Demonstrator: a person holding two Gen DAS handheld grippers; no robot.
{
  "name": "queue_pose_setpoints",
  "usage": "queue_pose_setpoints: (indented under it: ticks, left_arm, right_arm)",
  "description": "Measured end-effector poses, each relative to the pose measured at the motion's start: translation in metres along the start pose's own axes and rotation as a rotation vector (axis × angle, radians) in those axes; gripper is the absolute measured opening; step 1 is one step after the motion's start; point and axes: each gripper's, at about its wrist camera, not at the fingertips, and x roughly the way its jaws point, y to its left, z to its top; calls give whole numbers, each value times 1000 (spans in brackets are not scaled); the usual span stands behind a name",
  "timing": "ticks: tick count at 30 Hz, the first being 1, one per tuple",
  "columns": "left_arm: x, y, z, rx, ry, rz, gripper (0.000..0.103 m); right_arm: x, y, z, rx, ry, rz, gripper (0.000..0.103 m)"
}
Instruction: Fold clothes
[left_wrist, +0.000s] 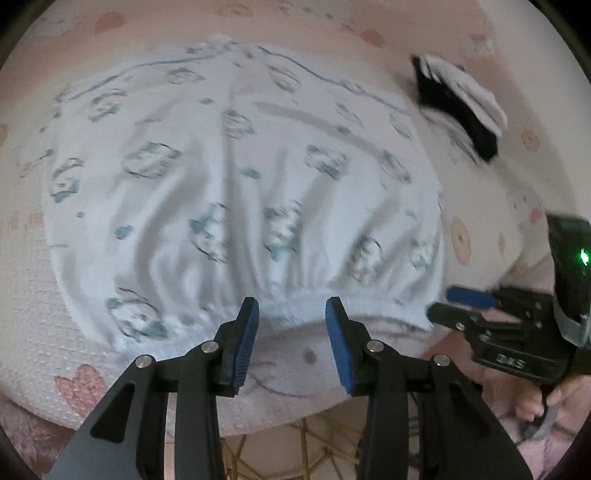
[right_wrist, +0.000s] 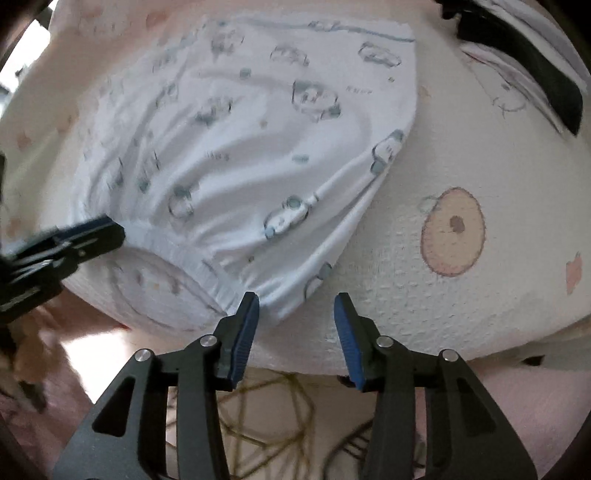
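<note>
A white garment (left_wrist: 236, 184) printed with blue-grey figures lies spread flat on a pale patterned blanket (left_wrist: 74, 369), its gathered elastic waistband (left_wrist: 314, 297) nearest me. My left gripper (left_wrist: 293, 314) hovers open just short of the waistband's middle, with nothing between its blue pads. In the right wrist view the same garment (right_wrist: 258, 147) stretches away. My right gripper (right_wrist: 296, 306) is open at the waistband's right corner, its left pad beside the cloth and only blanket (right_wrist: 406, 295) between the pads. Each gripper shows in the other's view: the right gripper (left_wrist: 443, 304) and the left gripper (right_wrist: 110, 229).
A folded black and white pile (left_wrist: 458, 107) (right_wrist: 535, 74) lies on the blanket beyond the garment's far right corner. The bed's near edge runs just below the grippers, with patterned floor (left_wrist: 295, 454) under it. A hand (left_wrist: 535, 402) holds the right gripper's handle.
</note>
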Motion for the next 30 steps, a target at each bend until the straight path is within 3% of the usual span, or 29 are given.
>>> queue_pose_setpoints:
  ticks: [3, 6, 10, 16, 17, 19, 21, 25, 30]
  left_arm:
    - [1, 8, 1, -31, 3, 0, 40]
    - [2, 7, -2, -25, 6, 9, 40]
    - [4, 5, 2, -28, 10, -1, 40]
    - [7, 6, 1, -45, 10, -18, 40]
    - [7, 6, 2, -46, 9, -20, 40]
    - [8, 6, 3, -48, 10, -23, 40]
    - [8, 8, 3, -47, 10, -27, 40]
    - [6, 10, 1, -44, 7, -27, 40]
    - [2, 18, -1, -49, -15, -51, 40]
  right_arm:
    - [-5, -23, 4, 105, -13, 69, 51]
    - [1, -49, 2, 216, 49, 166, 51]
    - [-3, -71, 3, 278, 61, 206, 51]
    - [-28, -83, -38, 342, 68, 259, 52]
    - [-29, -85, -37, 343, 69, 281, 49]
    - [-28, -90, -34, 346, 68, 334, 30]
    - [-29, -91, -33, 326, 46, 304, 20]
    - [-39, -82, -33, 260, -24, 337, 17]
    - [-28, 25, -11, 146, -83, 382, 17]
